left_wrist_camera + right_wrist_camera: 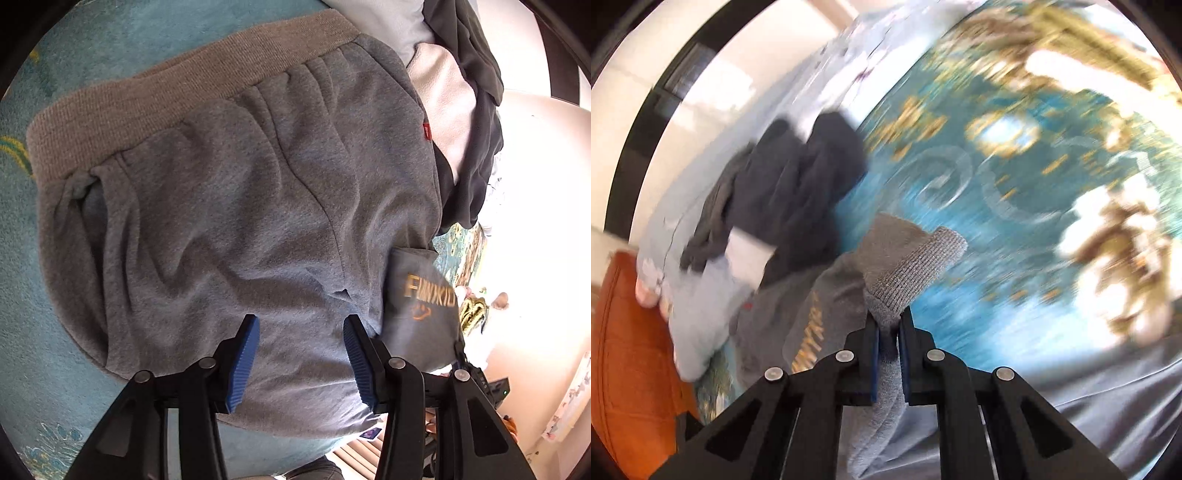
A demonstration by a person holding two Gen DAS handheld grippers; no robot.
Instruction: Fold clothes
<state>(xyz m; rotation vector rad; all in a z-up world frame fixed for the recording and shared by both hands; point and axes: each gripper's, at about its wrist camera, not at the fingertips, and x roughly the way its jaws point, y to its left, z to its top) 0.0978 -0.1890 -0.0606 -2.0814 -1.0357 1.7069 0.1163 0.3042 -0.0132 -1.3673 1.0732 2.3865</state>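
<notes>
Grey sweatpants (229, 206) lie spread on a teal patterned bedspread (92, 48) beneath the left gripper (301, 354), its jaws apart, while the right gripper (889, 332) clamps the garment's ribbed cuff (916, 258).

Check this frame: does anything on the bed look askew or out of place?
Nothing damaged. The grey sweatpants lie rumpled, their printed leg folded skew, cuff in the right gripper. A dark clothes heap sits unfolded beside them.
</notes>
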